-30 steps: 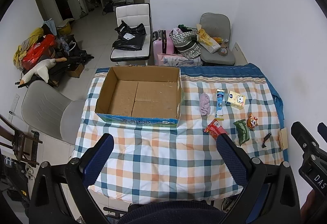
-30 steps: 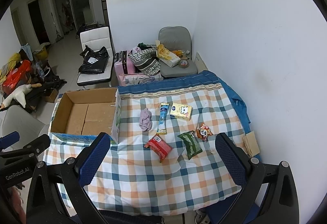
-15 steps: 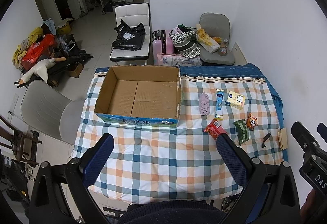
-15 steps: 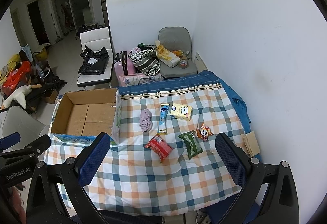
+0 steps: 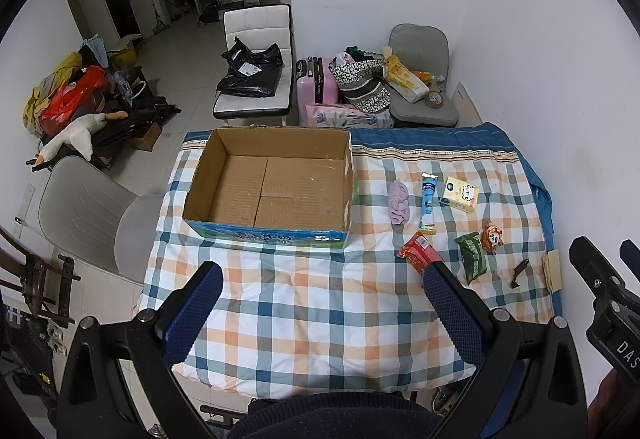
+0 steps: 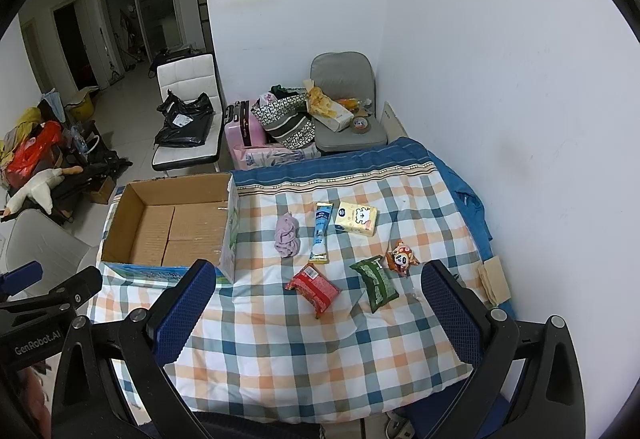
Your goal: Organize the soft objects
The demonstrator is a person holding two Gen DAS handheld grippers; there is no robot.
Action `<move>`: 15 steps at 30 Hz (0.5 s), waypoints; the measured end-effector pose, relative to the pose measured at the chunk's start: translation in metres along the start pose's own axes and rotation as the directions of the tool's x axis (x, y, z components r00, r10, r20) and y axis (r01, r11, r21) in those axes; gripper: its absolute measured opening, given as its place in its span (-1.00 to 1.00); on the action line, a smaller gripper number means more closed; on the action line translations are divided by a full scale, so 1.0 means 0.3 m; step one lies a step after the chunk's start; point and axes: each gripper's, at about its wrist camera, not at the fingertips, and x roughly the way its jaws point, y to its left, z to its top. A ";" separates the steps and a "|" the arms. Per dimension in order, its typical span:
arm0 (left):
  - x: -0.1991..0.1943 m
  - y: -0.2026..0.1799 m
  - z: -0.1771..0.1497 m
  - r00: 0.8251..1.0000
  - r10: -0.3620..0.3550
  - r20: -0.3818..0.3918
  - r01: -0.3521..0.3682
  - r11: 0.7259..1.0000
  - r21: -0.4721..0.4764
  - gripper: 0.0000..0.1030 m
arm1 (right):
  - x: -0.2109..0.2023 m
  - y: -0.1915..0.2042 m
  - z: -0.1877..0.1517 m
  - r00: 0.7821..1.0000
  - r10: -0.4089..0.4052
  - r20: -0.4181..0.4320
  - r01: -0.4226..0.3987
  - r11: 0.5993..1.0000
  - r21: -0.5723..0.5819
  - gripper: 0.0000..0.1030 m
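Each gripper, the left gripper (image 5: pixel 320 303) and the right gripper (image 6: pixel 316 303), had black angular frames, silver screws and blue, dimpled finger pads (image 6: pixel 182 303). White lettering reading "GenRobot.AI" marked one body. A dark navy sleeve (image 5: pixel 332 417) showed below.

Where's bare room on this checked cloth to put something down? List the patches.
Free: the near strip of checked cloth between the cardboard box and red packet; also inside the box. Crowded: around the purple cloth, blue tube and green packet.
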 end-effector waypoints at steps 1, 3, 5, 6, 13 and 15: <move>0.001 0.001 0.000 1.000 0.000 0.000 0.000 1.000 0.001 1.00 | 0.002 -0.001 -0.002 1.000 0.000 0.000 0.000 1.000 0.003 1.00; 0.001 0.001 0.000 1.000 0.000 0.001 0.000 1.000 -0.001 1.00 | -0.006 0.002 0.003 1.000 0.001 -0.004 -0.001 1.000 0.002 1.00; 0.001 0.002 0.000 1.000 0.000 0.000 0.000 1.000 0.001 1.00 | -0.010 0.003 0.005 1.000 0.002 0.000 -0.002 1.000 0.002 1.00; 0.001 0.002 0.000 1.000 -0.001 0.000 0.001 1.000 0.001 1.00 | -0.008 0.003 0.005 1.000 0.001 0.001 -0.001 1.000 0.002 1.00; 0.021 -0.041 0.027 1.000 -0.030 -0.004 0.030 0.999 0.022 1.00 | 0.032 -0.031 0.031 1.000 0.006 -0.012 -0.006 0.999 0.038 1.00; 0.066 -0.086 0.045 0.998 -0.056 -0.015 0.056 0.998 0.039 1.00 | 0.078 -0.077 0.031 0.999 0.007 -0.032 -0.005 0.998 0.068 1.00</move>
